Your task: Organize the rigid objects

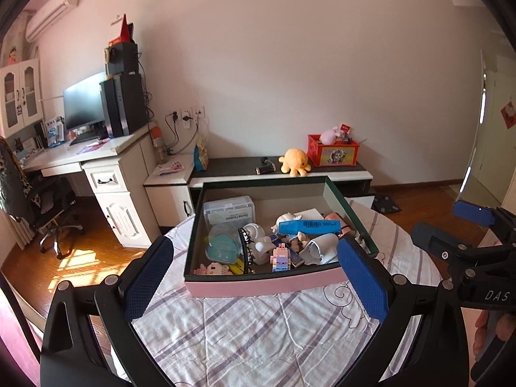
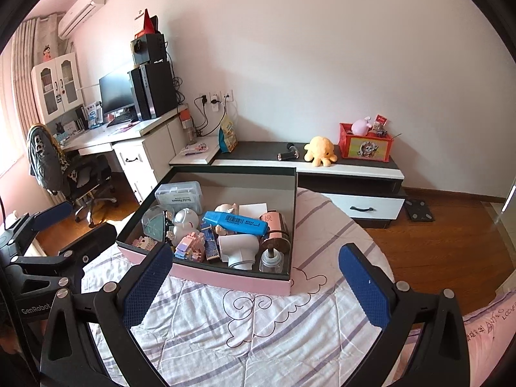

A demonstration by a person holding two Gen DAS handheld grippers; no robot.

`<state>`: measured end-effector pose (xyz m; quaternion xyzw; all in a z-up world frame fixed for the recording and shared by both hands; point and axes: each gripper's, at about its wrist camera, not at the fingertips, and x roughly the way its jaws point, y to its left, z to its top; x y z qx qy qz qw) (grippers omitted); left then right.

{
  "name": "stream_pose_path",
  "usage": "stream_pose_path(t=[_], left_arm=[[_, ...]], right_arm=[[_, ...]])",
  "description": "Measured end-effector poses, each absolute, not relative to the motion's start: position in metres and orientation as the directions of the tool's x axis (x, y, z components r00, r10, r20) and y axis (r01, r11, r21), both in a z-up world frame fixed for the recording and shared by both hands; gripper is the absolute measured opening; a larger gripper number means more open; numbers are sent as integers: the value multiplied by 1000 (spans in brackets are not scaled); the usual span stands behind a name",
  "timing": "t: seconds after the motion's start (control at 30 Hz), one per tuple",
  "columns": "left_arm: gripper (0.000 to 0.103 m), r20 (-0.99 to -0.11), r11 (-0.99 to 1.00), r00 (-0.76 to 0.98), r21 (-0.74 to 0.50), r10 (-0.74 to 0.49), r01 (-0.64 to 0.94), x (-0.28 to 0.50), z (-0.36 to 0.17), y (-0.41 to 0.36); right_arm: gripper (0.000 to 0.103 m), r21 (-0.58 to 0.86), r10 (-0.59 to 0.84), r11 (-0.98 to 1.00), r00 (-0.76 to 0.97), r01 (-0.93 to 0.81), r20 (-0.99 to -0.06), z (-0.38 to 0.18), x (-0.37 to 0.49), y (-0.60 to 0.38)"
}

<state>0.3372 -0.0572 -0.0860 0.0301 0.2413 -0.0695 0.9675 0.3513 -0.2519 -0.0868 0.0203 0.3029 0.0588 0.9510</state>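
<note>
A pink-fronted open box (image 1: 264, 285) (image 2: 225, 279) sits on the striped bed cover. It holds several small items: a blue highlighter (image 1: 308, 225) (image 2: 237, 222) on top, a clear plastic case (image 1: 229, 213) (image 2: 179, 198), a white figurine (image 2: 185, 221), pastel block toys (image 1: 280, 259) (image 2: 190, 245) and a white cup (image 1: 321, 248) (image 2: 240, 248). My left gripper (image 1: 254, 277) is open and empty, just before the box front. My right gripper (image 2: 256, 282) is open and empty, before the box's front right corner. Each gripper shows at the edge of the other's view.
Behind the bed runs a low black-topped cabinet (image 2: 354, 169) with a yellow plush octopus (image 2: 320, 151) and a red toy crate (image 2: 366, 145). A white desk with a monitor (image 1: 84, 106) and an office chair (image 2: 80, 174) stand at the left. The floor is wood.
</note>
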Motion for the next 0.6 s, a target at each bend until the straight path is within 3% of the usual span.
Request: stream_pose_path(t=[0.17,0.6], left_arm=[[103,-385,989,913,11,-132,147,278,-66,-47],[103,-220,991,969,52,-113,127,151,-39,-27]], right_arm=[[103,39,89,996,877,-80,-472,-63,292,-239],[103,31,55,998,943,-48,-327,-36,163,-211]])
